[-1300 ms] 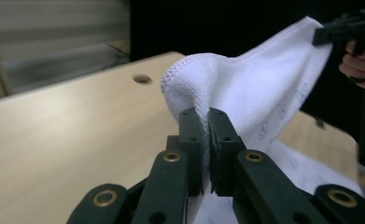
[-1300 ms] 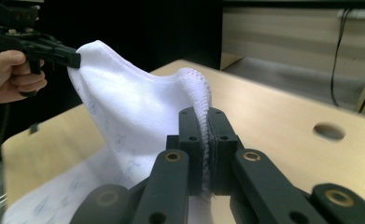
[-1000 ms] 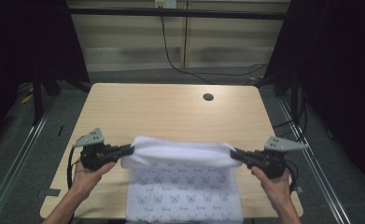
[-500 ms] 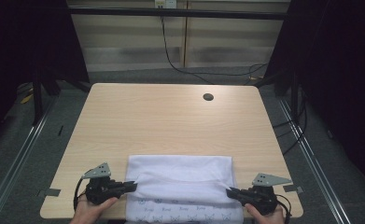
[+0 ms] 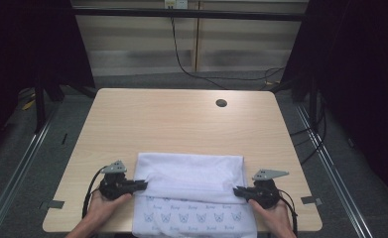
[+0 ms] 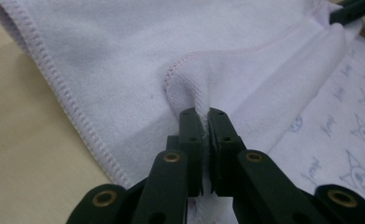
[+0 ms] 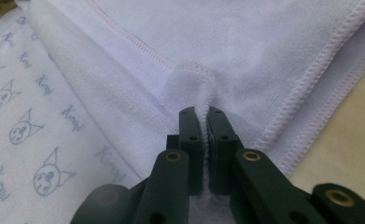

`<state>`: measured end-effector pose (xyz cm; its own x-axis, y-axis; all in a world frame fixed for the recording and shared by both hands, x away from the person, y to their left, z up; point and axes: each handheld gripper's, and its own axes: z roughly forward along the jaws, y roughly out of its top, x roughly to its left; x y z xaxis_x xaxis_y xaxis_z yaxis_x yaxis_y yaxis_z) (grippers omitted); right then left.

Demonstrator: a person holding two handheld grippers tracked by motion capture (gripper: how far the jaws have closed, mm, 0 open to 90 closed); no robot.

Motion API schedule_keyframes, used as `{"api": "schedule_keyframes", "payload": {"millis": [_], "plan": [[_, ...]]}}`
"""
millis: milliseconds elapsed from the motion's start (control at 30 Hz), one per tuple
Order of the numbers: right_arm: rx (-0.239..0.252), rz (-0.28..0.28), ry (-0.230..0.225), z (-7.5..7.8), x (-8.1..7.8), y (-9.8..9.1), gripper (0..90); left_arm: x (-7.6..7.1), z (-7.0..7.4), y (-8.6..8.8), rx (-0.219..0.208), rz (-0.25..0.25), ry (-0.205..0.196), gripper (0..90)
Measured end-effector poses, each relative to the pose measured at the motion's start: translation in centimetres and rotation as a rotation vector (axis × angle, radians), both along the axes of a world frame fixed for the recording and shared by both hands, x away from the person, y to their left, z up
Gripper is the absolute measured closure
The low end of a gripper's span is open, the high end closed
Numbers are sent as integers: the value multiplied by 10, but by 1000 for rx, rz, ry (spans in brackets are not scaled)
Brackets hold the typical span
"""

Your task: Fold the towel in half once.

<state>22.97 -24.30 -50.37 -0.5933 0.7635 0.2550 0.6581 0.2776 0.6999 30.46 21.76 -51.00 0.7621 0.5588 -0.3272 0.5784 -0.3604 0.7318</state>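
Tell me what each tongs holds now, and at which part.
Both hold the white terry towel with blue cat prints. The left tongs pinch a bunched stitched hem at one side; the right tongs pinch the hem at the opposite side.

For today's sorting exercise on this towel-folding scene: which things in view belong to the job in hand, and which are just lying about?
Part of the job:
- towel, white with a cat print, part folded
- left gripper, shut on the towel's edge
- right gripper, shut on the opposite edge
- table the towel lies on

Just lying about:
- black cable on the floor behind
- tape pieces at the table's front corners
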Motion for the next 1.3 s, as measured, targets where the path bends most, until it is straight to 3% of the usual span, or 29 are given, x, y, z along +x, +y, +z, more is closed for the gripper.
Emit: {"api": "schedule_keyframes", "payload": {"millis": [133, 167, 200, 267, 333, 433, 467, 500, 600, 767, 867, 1000, 1033, 1067, 1133, 1267, 1300], "plan": [[-4, -31, -18, -2, 28, 4, 871, 36, 1, -4, 33, 28, -27, 855], [-12, -35, -21, -2, 36, 5, 871, 36, 1, -4, 33, 28, -27, 855], [-20, -40, -24, -1, 42, 6, 871, 52, 1, -6, 38, 49, -28, 855], [-27, -58, -27, -2, 60, 8, 871, 66, 1, -7, 54, 71, -48, 855], [-28, -65, -19, -1, 68, 8, 871, 72, 0, -8, 48, 73, -38, 856], [-27, -96, -22, -3, 96, 9, 871, 97, 2, -7, 62, 85, -20, 855], [-27, -96, -22, -3, 96, 9, 871, 97, 2, -7, 62, 85, -20, 855], [-23, -112, -22, -3, 106, 9, 871, 101, 2, -8, 71, 84, -27, 855], [-14, -160, -14, -4, 124, 10, 871, 120, 4, -13, 102, 99, -29, 855], [-38, -209, -5, -2, 142, 14, 871, 141, 2, -21, 98, 164, -41, 855], [-2, -248, -25, -6, 144, 14, 871, 145, 1, -21, 77, 183, -30, 854], [19, -250, -36, -7, 146, 12, 870, 143, 2, -20, 72, 188, -26, 857], [41, -244, -43, -3, 145, 10, 870, 140, 7, -17, 23, 195, -27, 857], [41, -244, -43, -3, 145, 10, 870, 140, 7, -17, 23, 195, -27, 858], [90, -232, -98, 14, 142, 5, 870, 134, 26, -11, -34, 169, -59, 857], [148, -228, -189, 54, 138, -3, 870, 121, 66, -1, -104, 160, -140, 857], [162, -222, -211, 65, 137, -5, 870, 121, 66, -1, -104, 160, -140, 857]]}}
